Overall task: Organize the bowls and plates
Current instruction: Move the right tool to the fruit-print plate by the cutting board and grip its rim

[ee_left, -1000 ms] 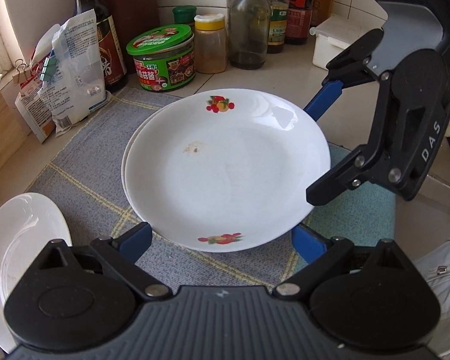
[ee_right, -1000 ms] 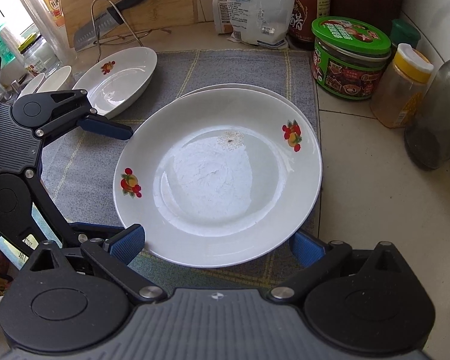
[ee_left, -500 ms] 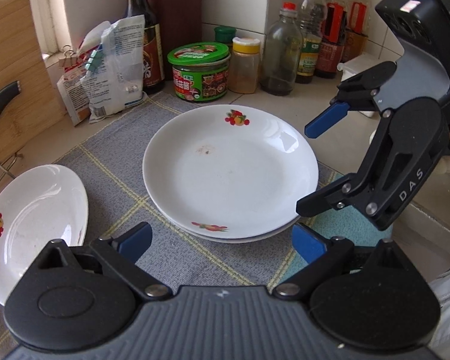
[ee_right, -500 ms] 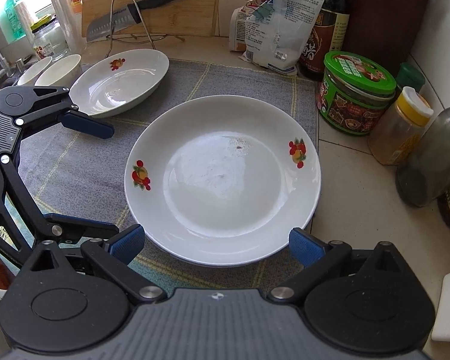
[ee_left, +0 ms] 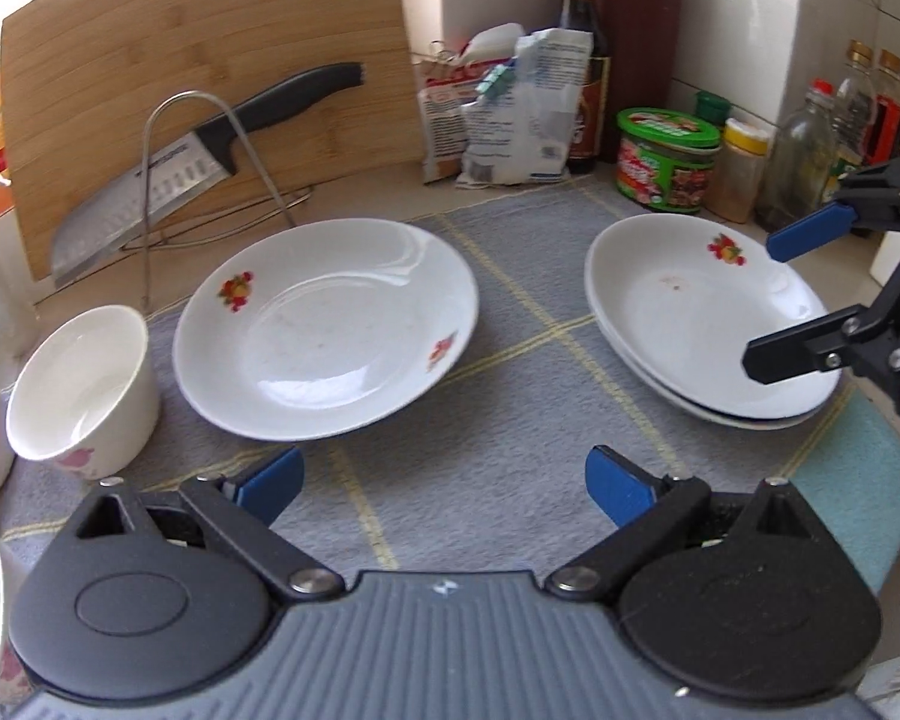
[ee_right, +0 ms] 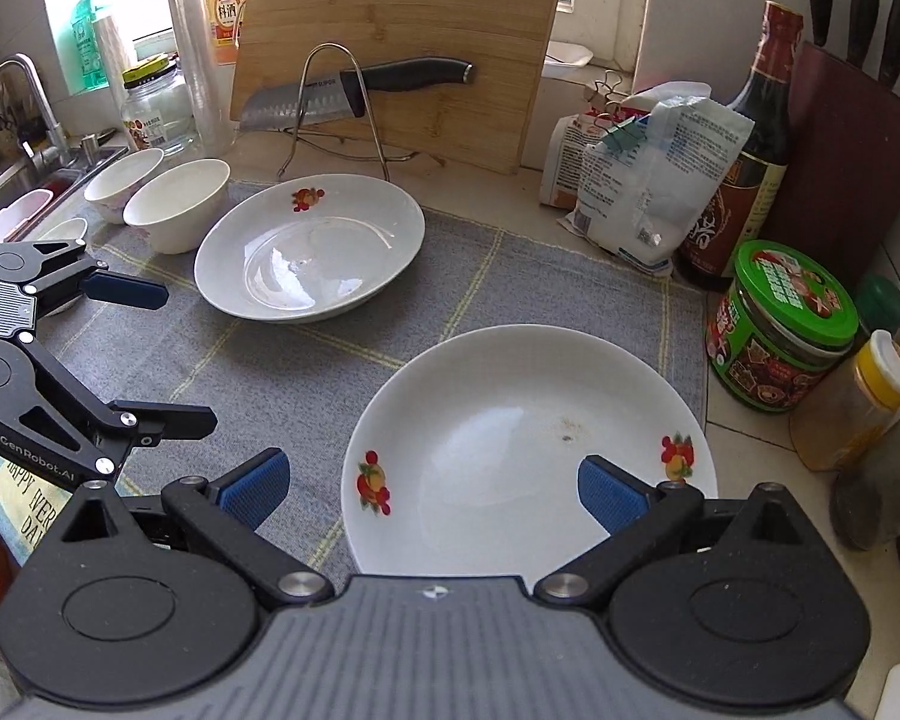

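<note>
On grey mat (ee_left: 510,420): two stacked plates (ee_left: 708,324) at 3 o'clock, single plate (ee_left: 324,324) at 10 | left gripper (ee_left: 444,483) jaws apart, empty | right gripper (ee_right: 432,492) jaws apart over stack rim, empty | lower plate's edge shows in left view only | right view adds sink tap (ee_right: 36,102) | bowls (ee_right: 174,204) at 9, partly cut off in left view

Bare mat (ee_left: 510,420) lies between single plate (ee_left: 324,324) and stacked plates (ee_left: 702,324); bowls (ee_right: 174,210) crowd left, jars (ee_right: 780,330) right.
</note>
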`<state>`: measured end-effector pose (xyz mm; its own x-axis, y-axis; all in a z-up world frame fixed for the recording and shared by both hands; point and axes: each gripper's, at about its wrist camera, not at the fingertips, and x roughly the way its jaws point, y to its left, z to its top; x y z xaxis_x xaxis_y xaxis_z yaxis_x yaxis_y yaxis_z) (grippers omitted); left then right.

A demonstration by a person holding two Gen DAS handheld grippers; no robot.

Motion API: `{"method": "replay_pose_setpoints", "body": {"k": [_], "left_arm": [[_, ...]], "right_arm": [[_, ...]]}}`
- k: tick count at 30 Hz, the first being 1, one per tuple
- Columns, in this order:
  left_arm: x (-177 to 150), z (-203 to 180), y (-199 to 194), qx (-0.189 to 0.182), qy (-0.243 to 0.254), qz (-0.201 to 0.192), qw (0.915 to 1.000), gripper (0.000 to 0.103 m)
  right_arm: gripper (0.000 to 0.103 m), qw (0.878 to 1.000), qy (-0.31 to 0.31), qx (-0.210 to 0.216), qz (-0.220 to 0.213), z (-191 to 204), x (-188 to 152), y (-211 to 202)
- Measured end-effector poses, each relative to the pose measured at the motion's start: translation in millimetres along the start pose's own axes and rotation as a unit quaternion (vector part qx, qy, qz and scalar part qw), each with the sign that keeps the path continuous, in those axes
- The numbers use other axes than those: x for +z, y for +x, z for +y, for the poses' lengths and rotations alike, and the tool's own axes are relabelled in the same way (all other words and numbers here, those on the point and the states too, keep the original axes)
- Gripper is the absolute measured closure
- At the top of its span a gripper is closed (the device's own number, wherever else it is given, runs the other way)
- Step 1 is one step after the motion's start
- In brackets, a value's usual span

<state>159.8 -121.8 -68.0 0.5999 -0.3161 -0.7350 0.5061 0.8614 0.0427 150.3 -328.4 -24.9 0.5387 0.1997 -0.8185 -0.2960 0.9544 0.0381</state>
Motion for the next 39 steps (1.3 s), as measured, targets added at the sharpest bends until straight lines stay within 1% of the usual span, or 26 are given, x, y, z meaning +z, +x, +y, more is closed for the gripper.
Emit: {"method": "replay_pose_setpoints", "body": {"k": [4,6,9,12,14,16,22,26,30,33,39], "left_arm": [[-12,22,12,0.027,-0.013,0.009,0.9995,0.003],[-18,32,18,0.028,-0.021,0.012,0.9993,0.003],[-24,43,26,0.025,-0.014,0.017,0.9994,0.003],[-26,52,33,0.011,-0.011,0.015,0.9998,0.001],[-27,58,36,-0.009,-0.016,0.013,0.9998,0.0],[-27,61,38,-0.015,-0.007,0.003,0.9999,0.0],[-16,63,50,-0.027,0.004,-0.006,0.9996,0.0],[-9,63,58,-0.026,0.002,-0.014,0.9996,0.0],[-5,62,64,-0.016,-0.009,-0.023,0.9996,0.0],[-5,61,66,-0.009,-0.017,-0.027,0.9994,0.0],[-6,62,66,-0.007,-0.022,-0.03,0.9993,0.0]], "right_arm": [[0.0,1.0,-0.004,-0.002,0.013,16,10,11],[0.0,1.0,-0.008,-0.005,0.019,24,16,16],[0.0,1.0,-0.006,-0.009,0.023,35,24,22],[0.0,1.0,0.007,-0.014,0.024,43,33,30],[0.0,0.999,0.016,-0.019,0.026,47,38,34],[0.0,0.999,0.024,-0.026,0.025,51,43,38],[0.0,0.999,0.031,-0.03,0.023,55,58,47],[0.0,0.999,0.025,-0.02,0.026,51,70,60],[0.0,1.0,0.004,0.0,0.029,47,85,79],[0.0,0.999,-0.006,0.015,0.032,42,98,97],[0.0,0.998,-0.017,0.041,0.049,31,119,138]]}}
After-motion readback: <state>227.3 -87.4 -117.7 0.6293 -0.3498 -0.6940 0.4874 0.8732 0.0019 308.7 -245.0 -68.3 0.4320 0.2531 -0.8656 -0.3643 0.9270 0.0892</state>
